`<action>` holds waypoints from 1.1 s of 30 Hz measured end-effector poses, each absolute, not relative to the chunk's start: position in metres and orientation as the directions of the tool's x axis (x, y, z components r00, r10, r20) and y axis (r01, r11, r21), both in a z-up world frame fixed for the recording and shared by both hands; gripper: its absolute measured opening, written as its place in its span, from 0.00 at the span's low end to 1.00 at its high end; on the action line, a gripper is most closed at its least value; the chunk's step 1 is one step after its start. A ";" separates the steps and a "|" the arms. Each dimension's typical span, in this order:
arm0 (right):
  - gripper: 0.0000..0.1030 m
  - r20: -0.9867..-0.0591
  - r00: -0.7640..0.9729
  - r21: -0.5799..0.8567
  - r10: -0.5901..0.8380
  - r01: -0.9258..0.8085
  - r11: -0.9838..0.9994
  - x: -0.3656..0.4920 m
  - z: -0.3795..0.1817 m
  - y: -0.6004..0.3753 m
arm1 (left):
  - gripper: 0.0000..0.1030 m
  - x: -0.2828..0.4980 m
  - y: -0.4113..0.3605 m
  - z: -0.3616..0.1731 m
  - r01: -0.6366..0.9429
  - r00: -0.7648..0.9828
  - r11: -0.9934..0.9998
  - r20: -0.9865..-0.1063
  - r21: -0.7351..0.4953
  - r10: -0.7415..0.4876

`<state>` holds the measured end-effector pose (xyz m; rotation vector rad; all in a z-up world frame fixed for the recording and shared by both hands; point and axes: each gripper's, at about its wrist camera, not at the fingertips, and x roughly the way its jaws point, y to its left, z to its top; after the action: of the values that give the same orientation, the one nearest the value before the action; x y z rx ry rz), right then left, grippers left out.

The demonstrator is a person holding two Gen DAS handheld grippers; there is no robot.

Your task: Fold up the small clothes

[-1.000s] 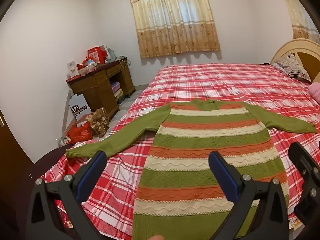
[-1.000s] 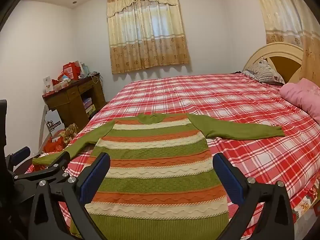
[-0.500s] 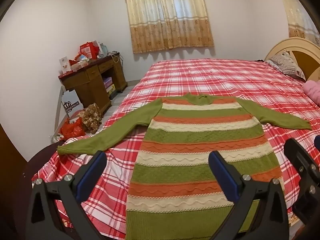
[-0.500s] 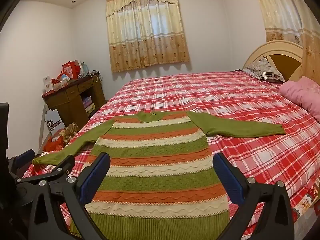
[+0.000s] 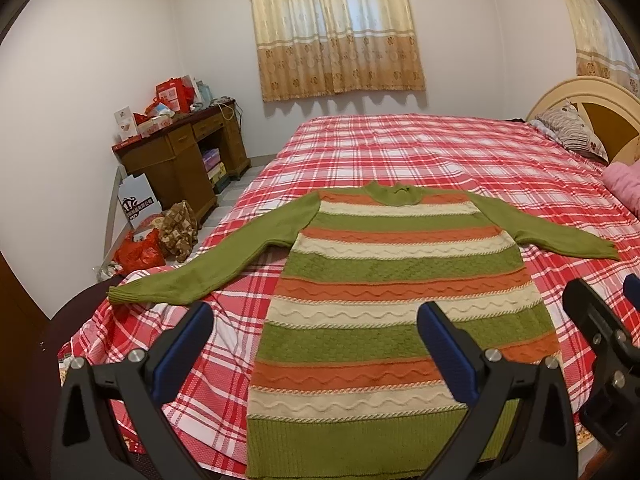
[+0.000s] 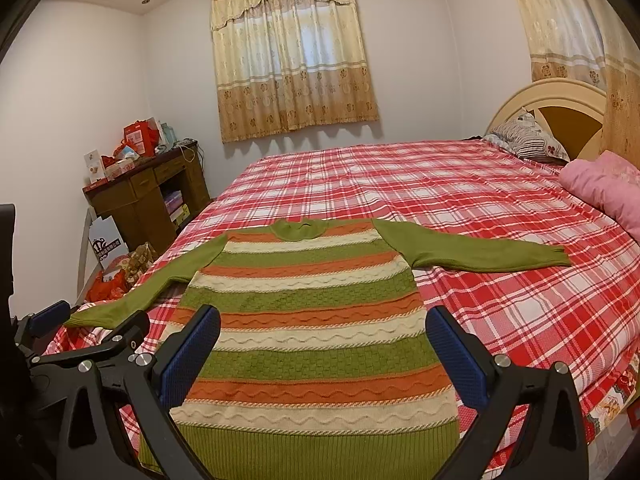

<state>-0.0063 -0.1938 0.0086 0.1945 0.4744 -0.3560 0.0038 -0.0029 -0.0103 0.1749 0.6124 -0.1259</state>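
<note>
Daylight is filtering through beige patterned curtains [image 6: 292,56] on the far white wall [image 5: 100,60], with a second curtain [image 6: 560,20] hanging at right. A bed [image 6: 400,184] in a red plaid sheet is filling the room, its cream headboard [image 6: 548,96] backing a striped pillow [image 6: 524,136] and a pink quilt [image 6: 604,184]. A cluttered wooden desk [image 5: 180,156] is standing in the left corner, bags [image 5: 160,236] sitting on the floor beside it.

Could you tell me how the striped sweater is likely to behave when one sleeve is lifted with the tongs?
The striped sweater is a thick cable knit lying flat, so it should drape limply, not hold shape. The long right sleeve would probably sag from a single pinch. Its textured knit on the plaid bedsheet looks likelier to drag and bunch than slide.
</note>
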 end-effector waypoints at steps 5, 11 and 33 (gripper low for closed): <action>0.99 -0.482 0.827 0.099 -0.289 0.379 0.920 -0.004 0.008 -0.193 | 1.00 0.004 -0.003 -0.010 0.169 0.811 0.978 -0.581 0.125 -0.066; 0.99 -0.484 0.826 0.099 -0.288 0.379 0.920 -0.004 0.008 -0.193 | 1.00 0.004 -0.002 -0.013 0.167 0.809 0.979 -0.585 0.120 -0.066; 0.99 -0.493 0.821 0.098 -0.288 0.382 0.919 -0.001 0.006 -0.193 | 1.00 0.007 -0.001 -0.015 0.169 0.802 0.979 -0.594 0.118 -0.067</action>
<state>-0.0005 -0.1933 0.0062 0.1967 0.4914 -0.3590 0.0072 -0.0010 -0.0152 0.1686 0.6290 -0.1270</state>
